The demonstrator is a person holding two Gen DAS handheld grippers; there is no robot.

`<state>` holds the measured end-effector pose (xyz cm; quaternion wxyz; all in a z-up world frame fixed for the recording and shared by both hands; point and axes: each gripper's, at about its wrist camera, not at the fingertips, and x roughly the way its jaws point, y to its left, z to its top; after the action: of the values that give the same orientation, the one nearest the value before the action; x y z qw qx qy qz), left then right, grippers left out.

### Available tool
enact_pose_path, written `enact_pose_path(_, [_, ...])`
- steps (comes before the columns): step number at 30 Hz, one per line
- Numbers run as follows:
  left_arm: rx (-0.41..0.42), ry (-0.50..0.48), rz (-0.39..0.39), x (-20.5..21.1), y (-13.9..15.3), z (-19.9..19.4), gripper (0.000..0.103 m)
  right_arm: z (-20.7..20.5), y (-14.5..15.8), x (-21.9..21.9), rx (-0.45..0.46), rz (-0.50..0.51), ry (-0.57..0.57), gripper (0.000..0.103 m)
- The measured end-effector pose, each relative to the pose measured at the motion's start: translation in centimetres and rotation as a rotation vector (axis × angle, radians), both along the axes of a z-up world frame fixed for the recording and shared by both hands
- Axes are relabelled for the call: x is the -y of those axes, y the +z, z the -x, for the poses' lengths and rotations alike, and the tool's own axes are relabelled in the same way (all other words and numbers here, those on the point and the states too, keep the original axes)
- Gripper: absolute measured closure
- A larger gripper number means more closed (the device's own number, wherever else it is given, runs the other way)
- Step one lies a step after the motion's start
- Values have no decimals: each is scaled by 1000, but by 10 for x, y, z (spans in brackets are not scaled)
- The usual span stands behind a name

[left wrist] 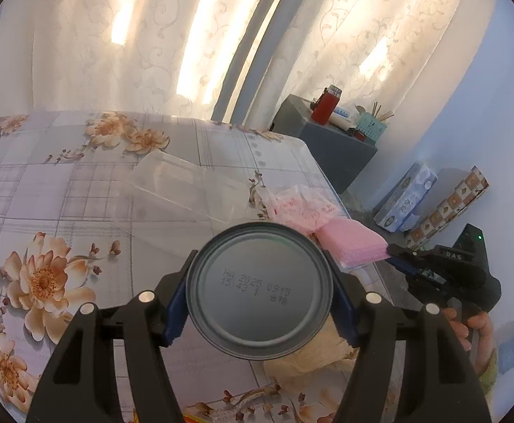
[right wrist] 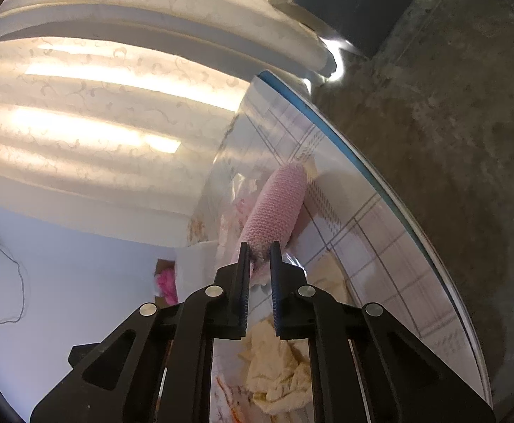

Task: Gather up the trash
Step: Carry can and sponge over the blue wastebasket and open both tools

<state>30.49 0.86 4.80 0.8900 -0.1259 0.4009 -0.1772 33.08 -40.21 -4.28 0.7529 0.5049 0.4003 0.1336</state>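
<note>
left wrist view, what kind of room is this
Probably a lived-in home room, perhaps a dining corner: a table under a floral tablecloth, patterned curtains over a bright window, and a grey cabinet holding household bits.

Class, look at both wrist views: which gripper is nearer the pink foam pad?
Right. The right gripper pinches the pink foam pad at its end; the left gripper holds a tin can beside it.
</note>
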Motion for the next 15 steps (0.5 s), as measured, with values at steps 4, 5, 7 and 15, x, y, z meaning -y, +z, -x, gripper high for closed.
enact_pose_path(4, [10, 2, 4, -2, 4, 6, 39, 14, 7, 2, 25, -12, -14, 94])
enact_pose_path(5, [13, 2, 5, -2, 5, 7, 39, 18, 10, 3, 30, -13, -16, 95])
enact_pose_path(7, [21, 3, 5, -2, 8, 10, 39, 25, 14, 5, 40, -17, -17, 95])
enact_pose_path(15, [53, -9, 10, 3, 24, 26, 39, 56, 29, 12, 85, -45, -24, 95])
